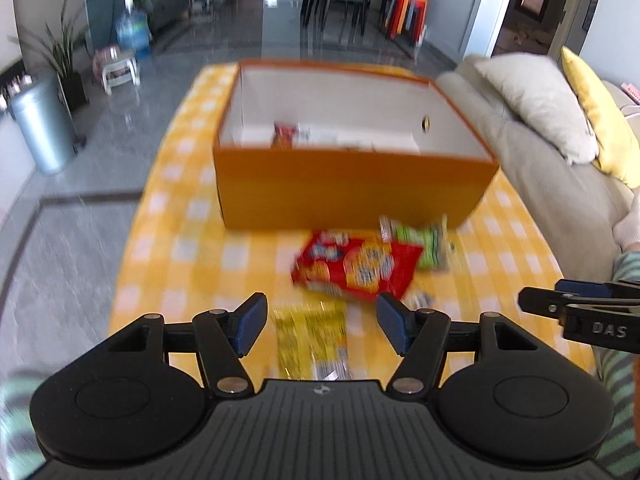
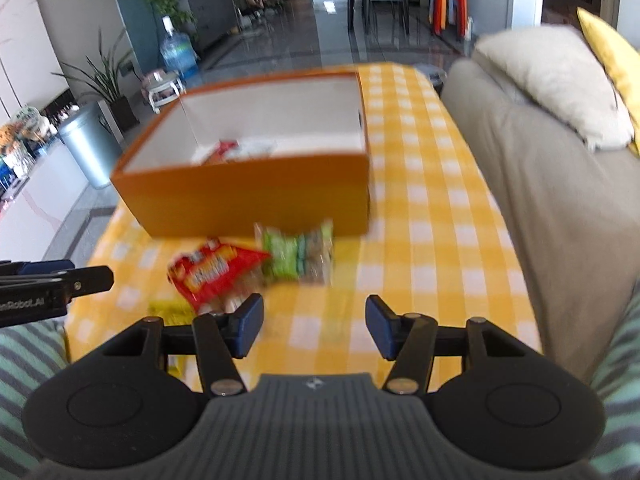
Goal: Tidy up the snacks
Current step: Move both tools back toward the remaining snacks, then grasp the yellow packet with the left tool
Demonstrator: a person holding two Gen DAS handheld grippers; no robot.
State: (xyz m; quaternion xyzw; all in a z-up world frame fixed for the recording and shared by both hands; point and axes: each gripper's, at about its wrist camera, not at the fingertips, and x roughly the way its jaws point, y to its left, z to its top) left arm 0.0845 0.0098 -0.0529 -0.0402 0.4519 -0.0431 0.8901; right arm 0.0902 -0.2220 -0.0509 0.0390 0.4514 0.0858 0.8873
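Observation:
An open orange box (image 1: 344, 192) (image 2: 248, 196) stands on the yellow checked table, with a red packet (image 1: 283, 135) and white packets inside. In front of it lie a red snack bag (image 1: 356, 268) (image 2: 212, 272), a green packet (image 1: 424, 240) (image 2: 298, 254) and a yellow packet (image 1: 310, 338) (image 2: 170, 310). My left gripper (image 1: 322, 328) is open and empty, just above the yellow packet. My right gripper (image 2: 315, 326) is open and empty over bare tablecloth, right of the red bag. The right gripper also shows in the left wrist view (image 1: 580, 312).
A beige sofa (image 2: 552, 184) with a cream cushion (image 1: 536, 100) and a yellow cushion (image 1: 600, 116) runs along the table's right side. A grey bin (image 1: 40, 124), a plant and a water bottle (image 1: 132, 28) stand on the floor to the left.

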